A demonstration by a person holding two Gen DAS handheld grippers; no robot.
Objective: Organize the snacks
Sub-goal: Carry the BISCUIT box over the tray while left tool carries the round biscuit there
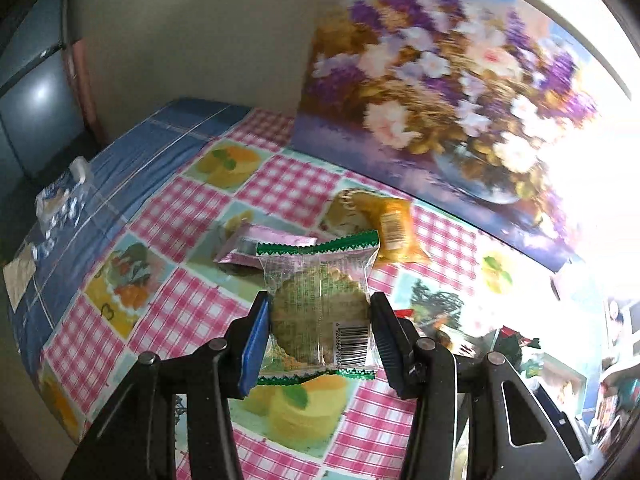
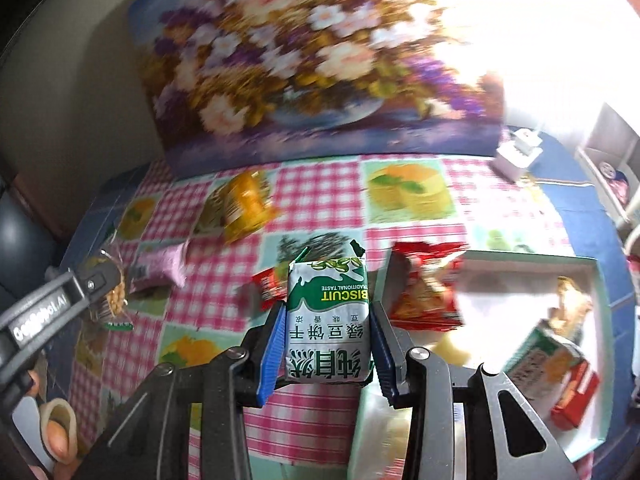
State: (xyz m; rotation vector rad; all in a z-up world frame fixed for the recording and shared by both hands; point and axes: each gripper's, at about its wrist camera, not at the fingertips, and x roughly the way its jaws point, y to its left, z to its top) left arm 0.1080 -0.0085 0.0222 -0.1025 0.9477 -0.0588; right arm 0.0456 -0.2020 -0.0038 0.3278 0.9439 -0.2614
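Observation:
My left gripper (image 1: 319, 320) is shut on a clear green-edged cookie packet (image 1: 320, 304), held above the checked tablecloth (image 1: 288, 188). Beyond it lie a pink snack packet (image 1: 256, 246) and an orange packet (image 1: 394, 226). My right gripper (image 2: 327, 336) is shut on a green and white biscuit pack (image 2: 327, 316). The left gripper also shows at the left of the right wrist view (image 2: 100, 284), with its cookie packet (image 2: 114, 300). The pink packet (image 2: 160, 270) and orange packet (image 2: 246, 204) lie further back.
A white box (image 2: 592, 276) at the right holds several snacks, with a red packet (image 2: 424, 292) at its left edge. A small red packet (image 2: 270, 284) lies behind the biscuit pack. A flower painting (image 2: 320, 60) stands at the back. A white charger (image 2: 518, 152) sits at the back right.

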